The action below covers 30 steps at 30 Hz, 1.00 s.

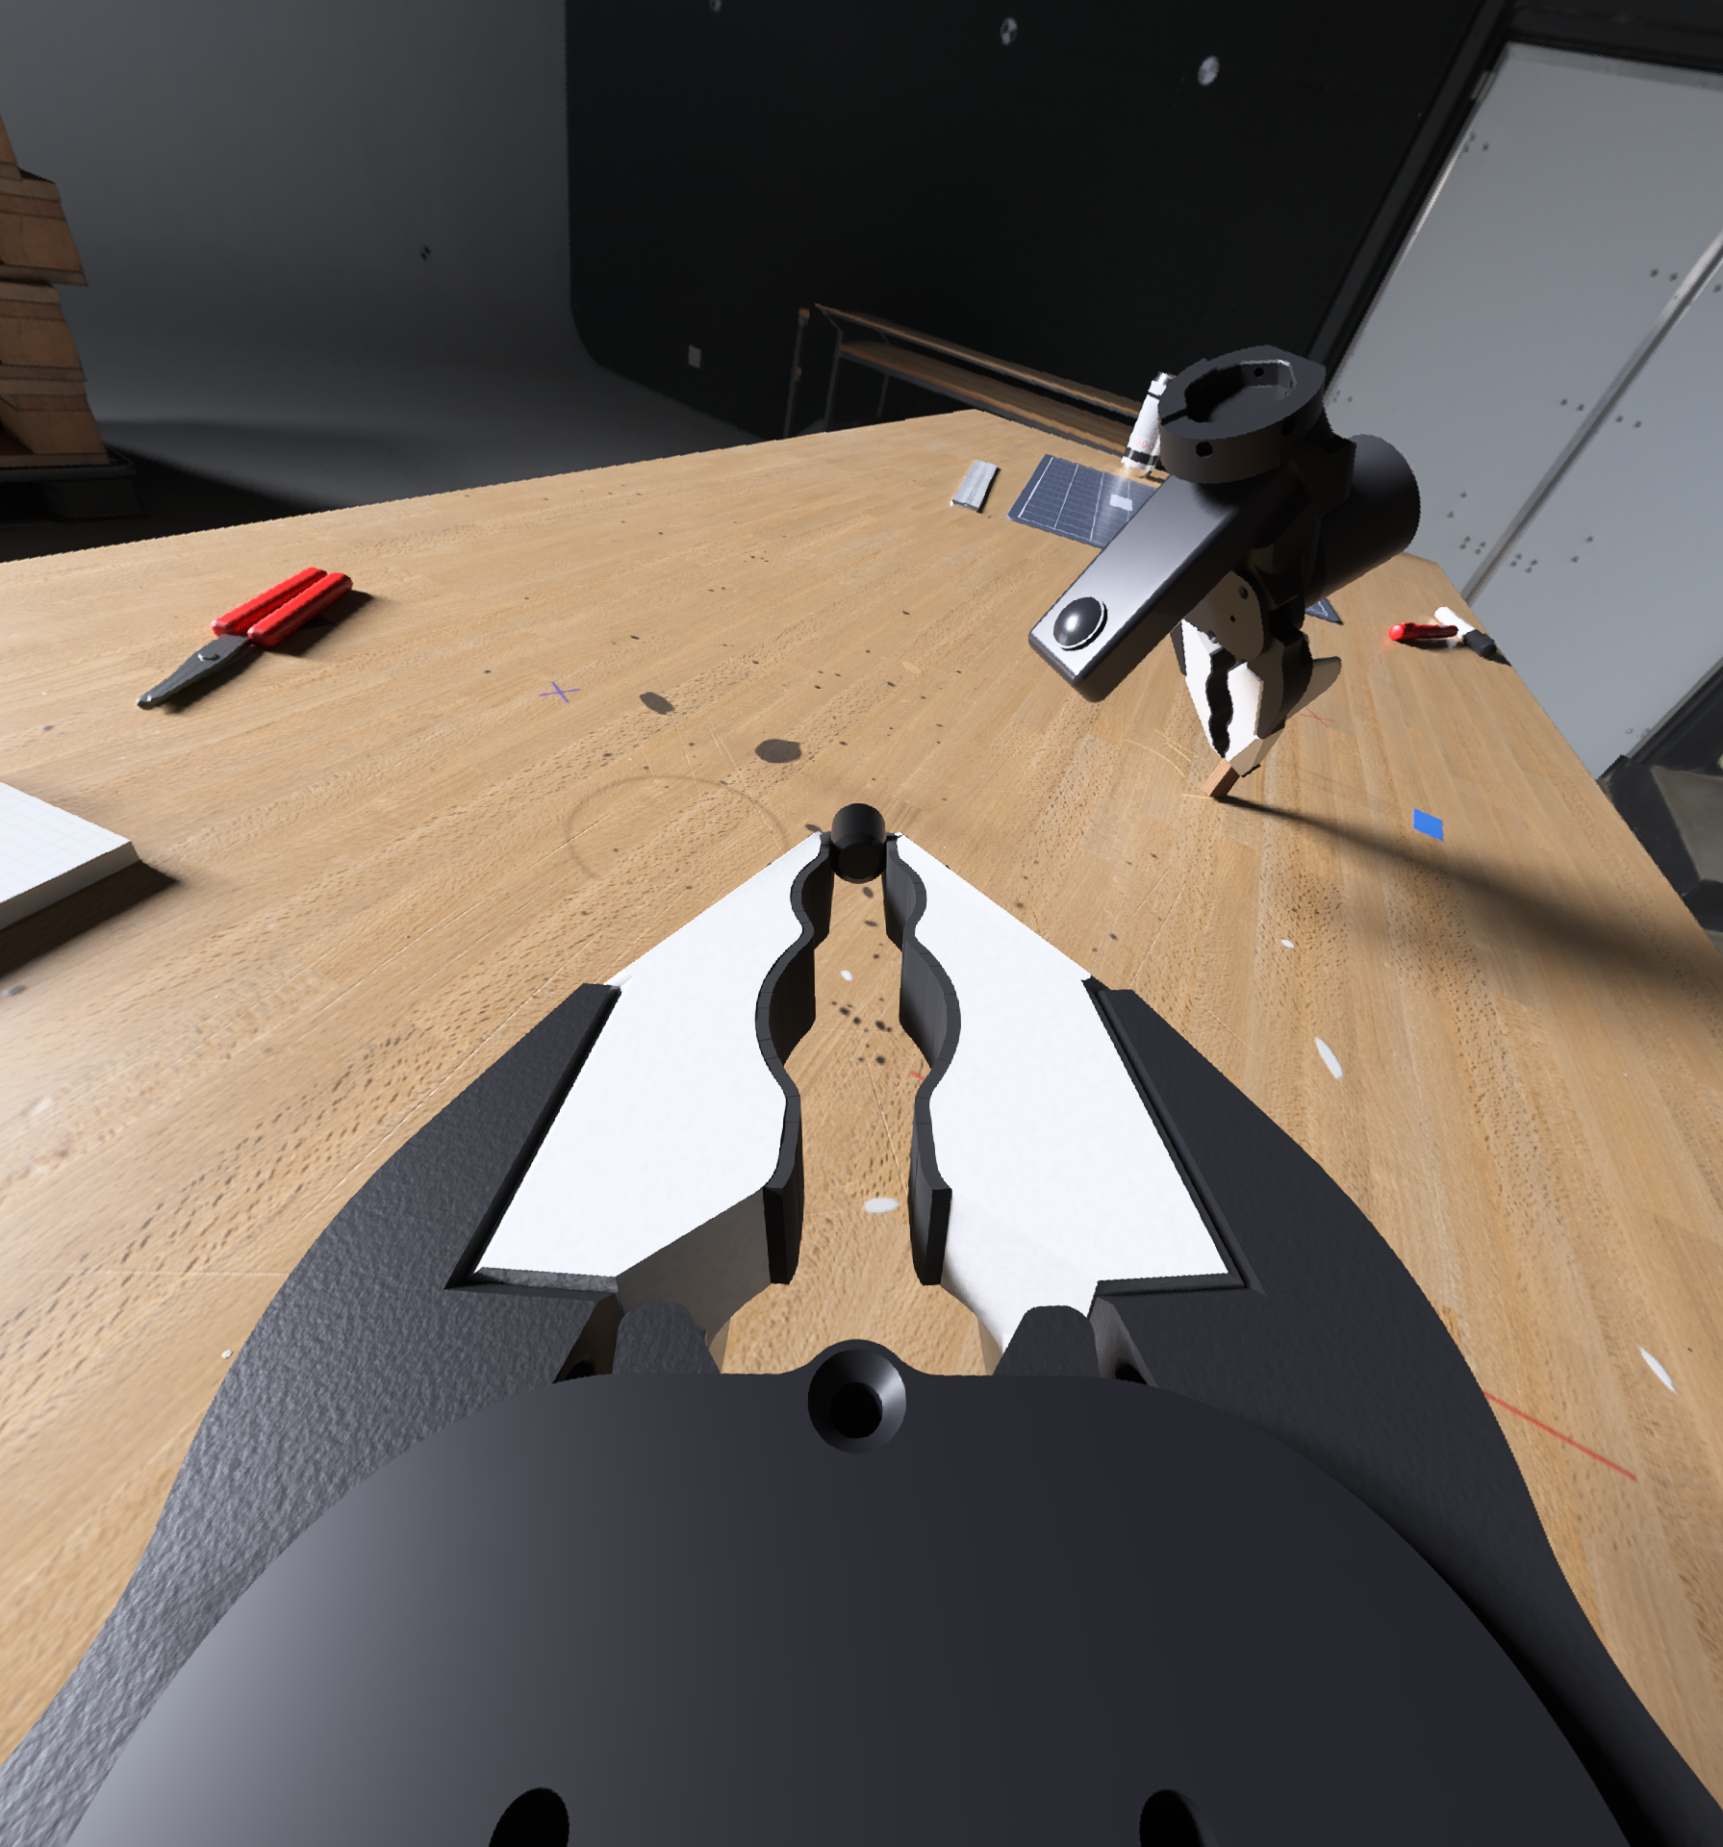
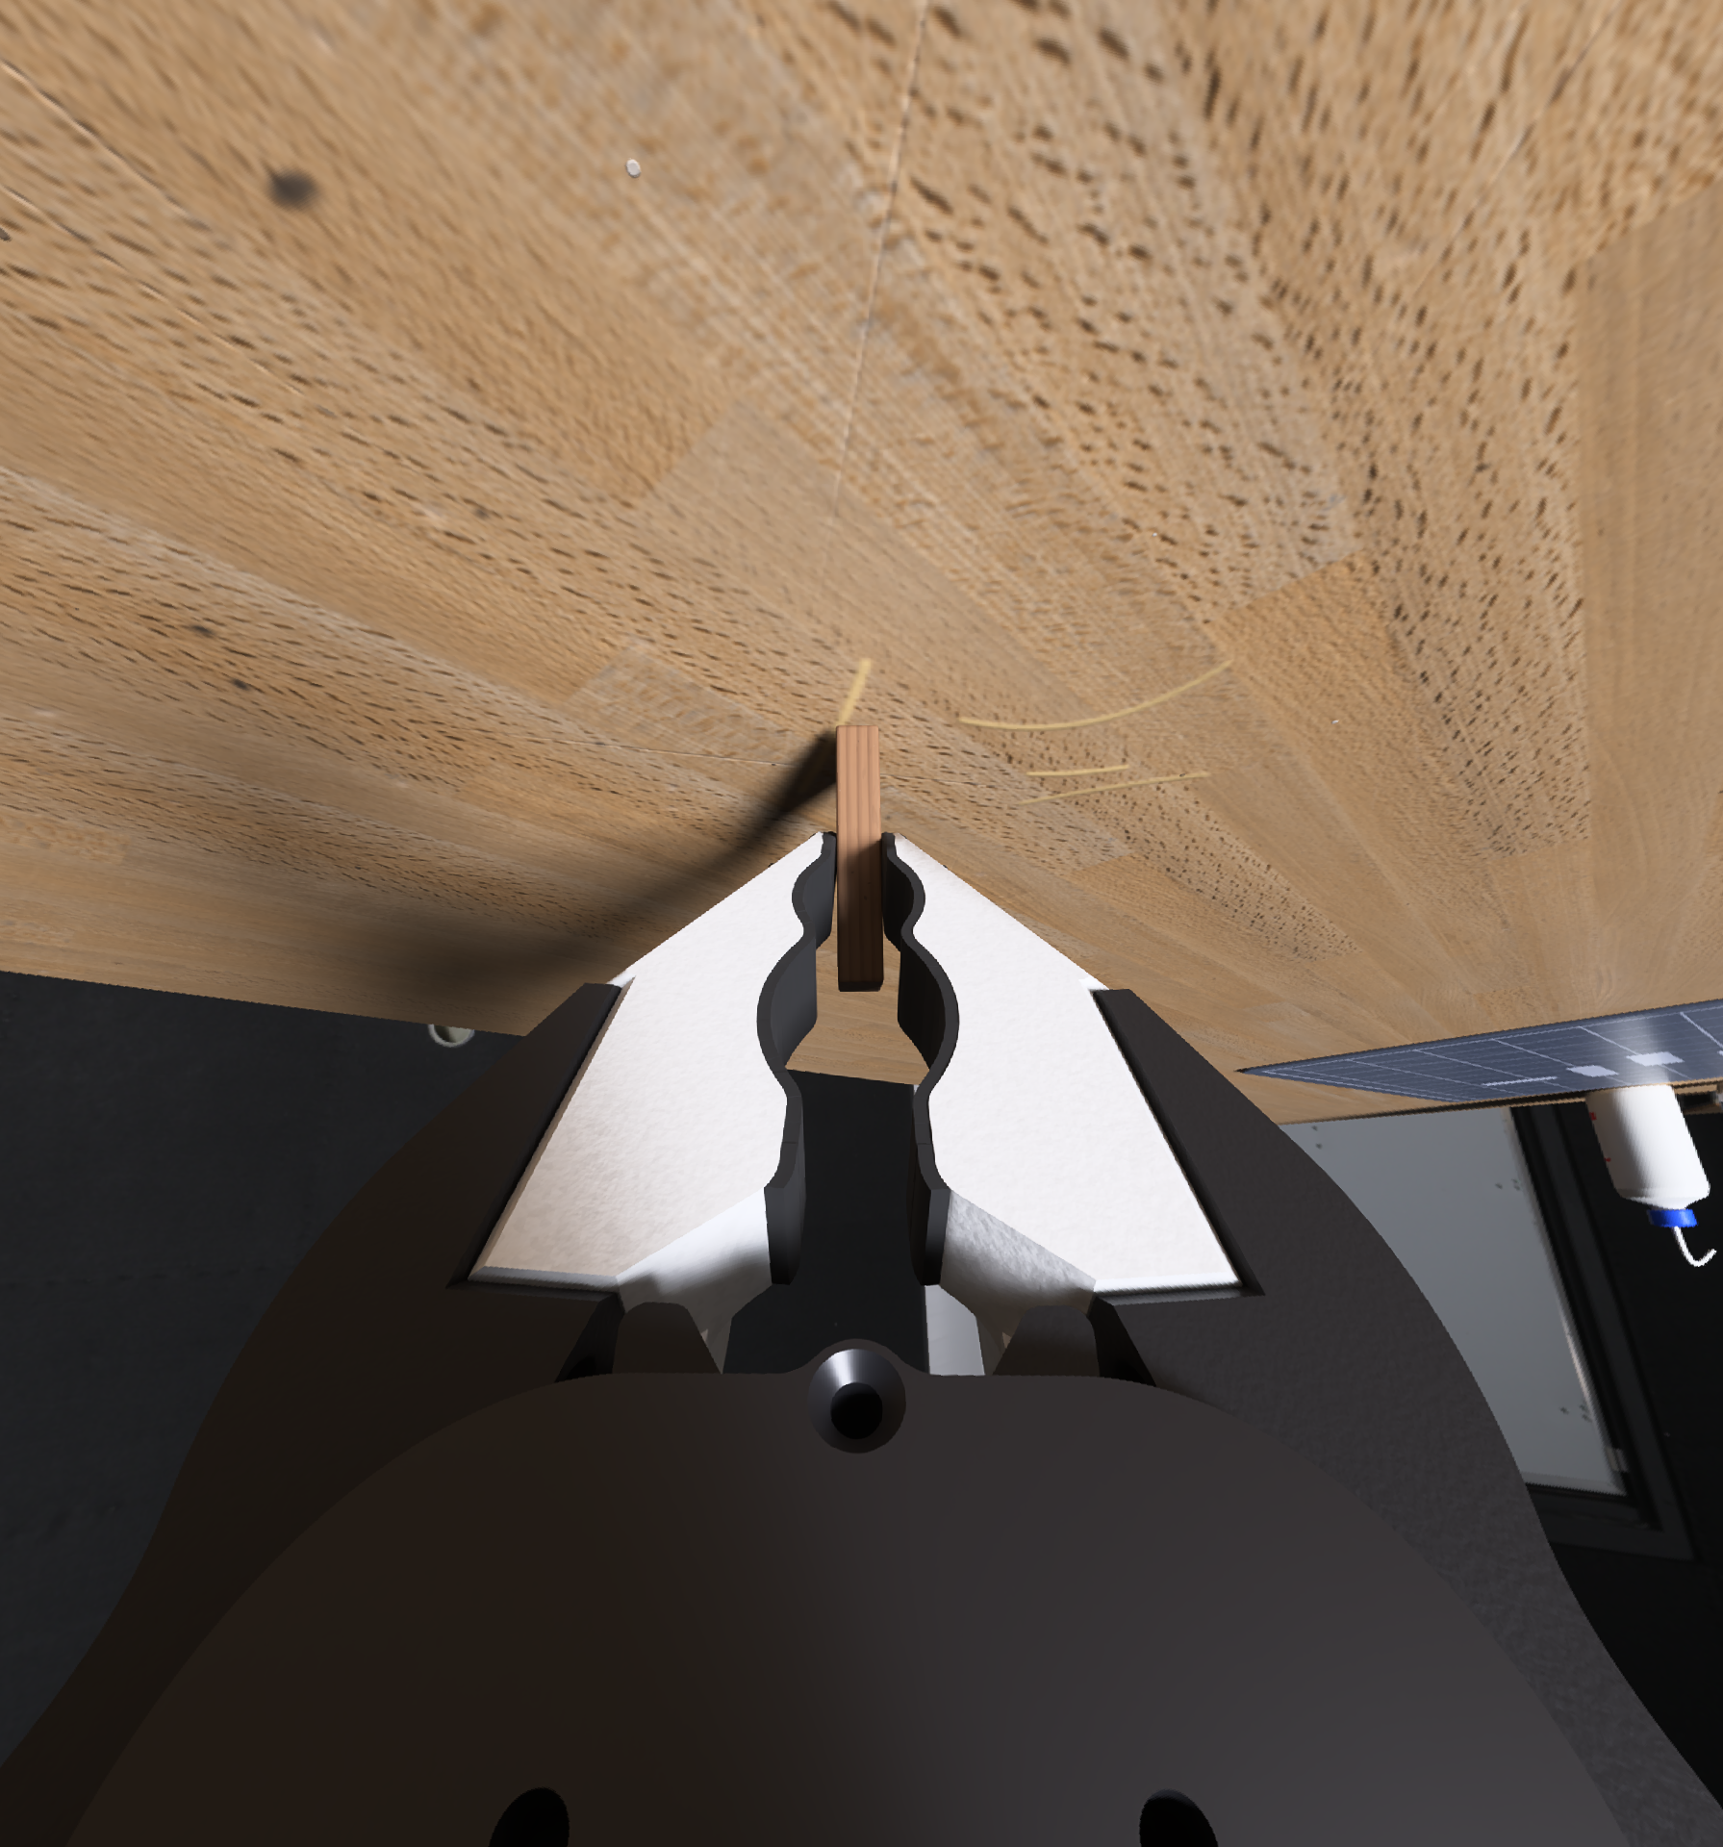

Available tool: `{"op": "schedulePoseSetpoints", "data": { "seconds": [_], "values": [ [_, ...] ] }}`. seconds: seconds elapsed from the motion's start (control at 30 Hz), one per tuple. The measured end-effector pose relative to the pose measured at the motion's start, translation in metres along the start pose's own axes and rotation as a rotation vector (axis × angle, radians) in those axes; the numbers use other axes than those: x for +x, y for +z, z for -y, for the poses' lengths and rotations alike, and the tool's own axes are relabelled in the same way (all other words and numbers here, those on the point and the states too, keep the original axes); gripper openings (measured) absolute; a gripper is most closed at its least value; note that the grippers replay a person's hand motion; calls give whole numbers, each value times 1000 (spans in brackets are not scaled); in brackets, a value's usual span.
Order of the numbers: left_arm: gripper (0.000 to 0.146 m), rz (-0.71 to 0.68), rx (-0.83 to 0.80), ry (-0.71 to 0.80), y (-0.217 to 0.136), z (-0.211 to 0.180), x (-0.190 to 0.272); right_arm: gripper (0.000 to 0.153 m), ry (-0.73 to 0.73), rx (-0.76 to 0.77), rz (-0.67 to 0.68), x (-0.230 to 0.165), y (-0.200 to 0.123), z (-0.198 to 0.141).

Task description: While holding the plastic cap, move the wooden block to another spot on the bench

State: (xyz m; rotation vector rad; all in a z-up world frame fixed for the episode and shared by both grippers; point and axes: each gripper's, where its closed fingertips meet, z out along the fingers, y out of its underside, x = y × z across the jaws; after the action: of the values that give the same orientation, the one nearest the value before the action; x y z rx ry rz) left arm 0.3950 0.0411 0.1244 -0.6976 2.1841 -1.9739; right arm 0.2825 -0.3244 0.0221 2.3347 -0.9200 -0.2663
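My left gripper (image 1: 857,850) is shut on a small black plastic cap (image 1: 857,835) held at its fingertips above the wooden bench (image 1: 537,999). My right gripper (image 2: 857,845) is shut on a thin wooden block (image 2: 857,800), which sticks out past the fingertips with its far end close to or on the bench (image 2: 837,400). In the left wrist view the right gripper (image 1: 1237,760) stands at the right, pointing down, with the block's tip (image 1: 1218,782) at the bench surface.
Red-handled pliers (image 1: 252,630) lie at the far left. A white pad (image 1: 7,870) sits at the left edge. A dark grid mat (image 1: 1077,495), a grey bar (image 1: 975,485) and bottles (image 2: 1647,1149) are at the far end. A red-handled tool (image 1: 1437,632) lies far right.
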Motion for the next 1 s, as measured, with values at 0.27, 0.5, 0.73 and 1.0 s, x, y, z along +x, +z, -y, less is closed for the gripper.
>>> {"op": "schedulePoseSetpoints", "data": {
  "seconds": [0.27, 0.5, 0.73, 1.0],
  "values": [
    [9, -6, -2, -1, 1, -1, 1, 36, -18, 36, -21, 5, 1, 5],
    [9, -10, -7, -3, 1, -2, 1, 38, -15, 397, -44, 7, -22, 8],
    [9, -31, -5, -11, 3, -2, 6, 40, 4, 932, -32, 4, -25, -3],
    [9, -36, -43, -1, 9, -11, 8, 23, 4, 997, -30, 5, -6, -6]
  ]
}}
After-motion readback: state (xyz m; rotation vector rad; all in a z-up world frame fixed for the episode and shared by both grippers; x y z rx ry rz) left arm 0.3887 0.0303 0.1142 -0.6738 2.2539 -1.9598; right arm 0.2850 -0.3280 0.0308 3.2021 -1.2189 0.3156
